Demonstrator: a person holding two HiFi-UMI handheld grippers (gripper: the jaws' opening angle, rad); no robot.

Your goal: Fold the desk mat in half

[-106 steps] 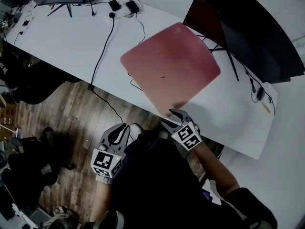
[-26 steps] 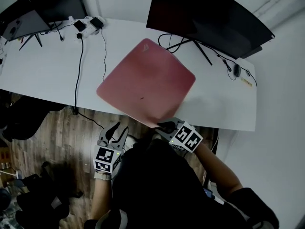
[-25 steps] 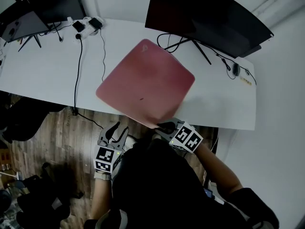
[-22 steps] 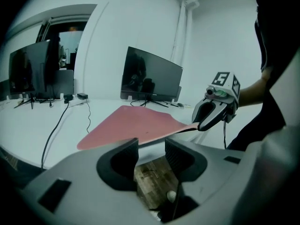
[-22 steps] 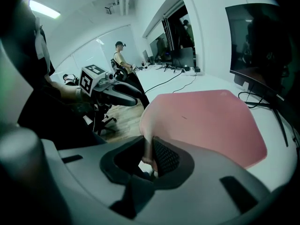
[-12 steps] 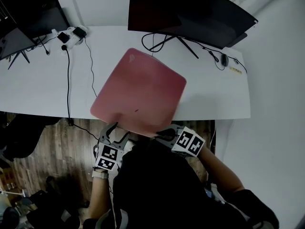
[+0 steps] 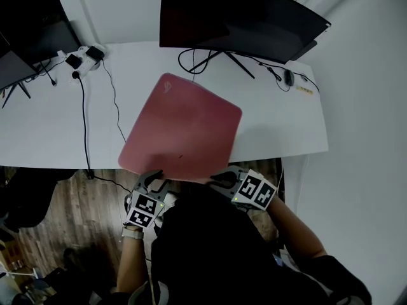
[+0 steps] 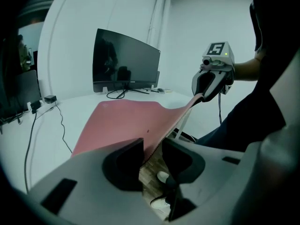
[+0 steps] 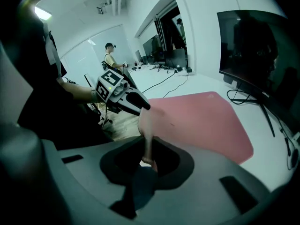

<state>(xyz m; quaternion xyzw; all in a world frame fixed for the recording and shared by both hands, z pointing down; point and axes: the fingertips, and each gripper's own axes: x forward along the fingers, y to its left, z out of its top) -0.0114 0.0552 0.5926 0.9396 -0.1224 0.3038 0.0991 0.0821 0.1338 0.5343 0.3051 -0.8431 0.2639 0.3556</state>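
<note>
The right claw (image 9: 145,159) is clamped on the desk mat's (image 7: 184,129) corner, raised at the tabletop's (image 7: 280,119) near edge. The left claw (image 8: 152,149), jaws just closing, straddles that edge unpinched, so folding has barely begun and most lies flat.

The desk mat (image 7: 184,129) lies on the desk (image 7: 280,129), in front of the monitor (image 7: 235,18); its near edge juts beyond the desk's front edge.

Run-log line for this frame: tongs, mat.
right tongs: shut on desk mat corner | left tongs: just been closing, mat edge between, not clamped | fold: not yet done
</note>
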